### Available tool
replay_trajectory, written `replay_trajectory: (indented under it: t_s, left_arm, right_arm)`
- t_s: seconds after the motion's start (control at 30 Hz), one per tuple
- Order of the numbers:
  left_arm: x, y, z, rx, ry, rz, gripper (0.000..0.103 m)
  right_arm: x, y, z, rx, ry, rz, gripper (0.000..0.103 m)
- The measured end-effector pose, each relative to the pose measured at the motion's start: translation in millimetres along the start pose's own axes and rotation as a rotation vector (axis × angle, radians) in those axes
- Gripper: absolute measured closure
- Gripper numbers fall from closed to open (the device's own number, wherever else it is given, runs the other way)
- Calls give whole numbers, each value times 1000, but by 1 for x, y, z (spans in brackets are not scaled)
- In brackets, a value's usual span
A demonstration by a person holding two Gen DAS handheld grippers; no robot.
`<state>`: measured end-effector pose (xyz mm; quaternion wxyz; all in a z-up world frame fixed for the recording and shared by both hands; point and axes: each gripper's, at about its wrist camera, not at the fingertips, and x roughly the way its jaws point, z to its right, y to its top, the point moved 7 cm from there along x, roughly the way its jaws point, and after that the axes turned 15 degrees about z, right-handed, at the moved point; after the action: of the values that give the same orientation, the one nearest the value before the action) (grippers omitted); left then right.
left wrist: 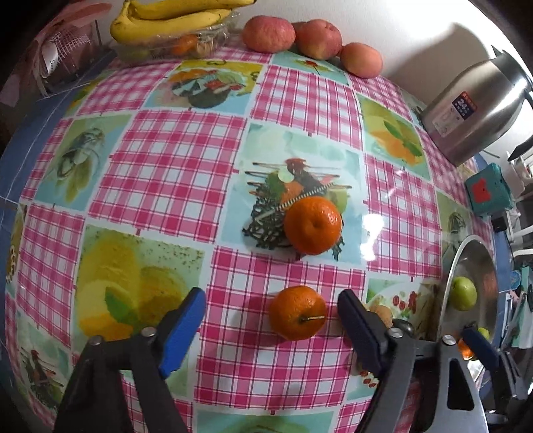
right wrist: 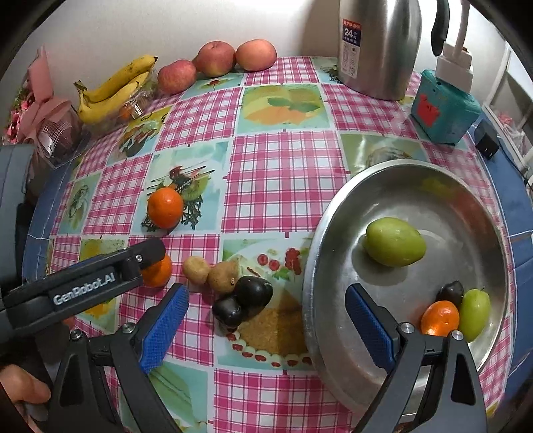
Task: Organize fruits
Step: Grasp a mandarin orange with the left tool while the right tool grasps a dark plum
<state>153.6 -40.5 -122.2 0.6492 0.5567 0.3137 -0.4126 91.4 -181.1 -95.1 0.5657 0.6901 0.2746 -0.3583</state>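
Left wrist view: left gripper [left wrist: 271, 309] w/ blue textured pads spread wide, pointing steeply down at a small round orange mandarin [left wrist: 297, 312] w/ a short stem. The fruit sits between the pads, touching neither; gaps show on both sides. A second, larger mandarin [left wrist: 313, 224], glossy and dimpled, lies farther off on the glossy pink-plaid tablecloth [left wrist: 173, 166] (printed fruit squares). Three smooth red apples [left wrist: 293, 35] and curved yellow bananas [left wrist: 170, 20] in a clear plastic tray line the far wall.

Right wrist view: right gripper [right wrist: 266, 316] also spread, nothing between its ribbed blue pads; it hangs over the table edge of a round, shallow steel basin [right wrist: 333, 213]. Inside the basin: an oval green fruit [right wrist: 394, 241], a small orange [right wrist: 439, 318], a longer green fruit [right wrist: 474, 313] and a dark one [right wrist: 450, 291], those three bunched together. On the cloth beside the basin, two dark shiny plums [right wrist: 245, 299] touch two fuzzy brown kiwis [right wrist: 211, 271]. A brushed-steel thermos jug [right wrist: 379, 46] stands at the back.
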Motion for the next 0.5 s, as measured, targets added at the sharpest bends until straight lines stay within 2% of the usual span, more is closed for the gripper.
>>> replay_trajectory:
  t_s: [0.13,0.3,0.37,0.43,0.5]
  left_arm:
    - [1,-3,4,-10,-23,-15,32]
    - [0,-6,7,-25,-53,-30,54]
    - [0,-7,10,-34,-69,-32,62]
    - [-1,-6,12,-35,-75,-29,64]
    - [-1,-6,12,-39,-73,-24,64]
  right_arm:
    - [-4,3,4,9,-4,18,8]
    - [-8,7,1,9,11,42,9]
    - [-7,7,0,17,23,43,13]
    - [-7,7,0,24,36,40,16]
    - [-7,6,-1,24,43,34,29]
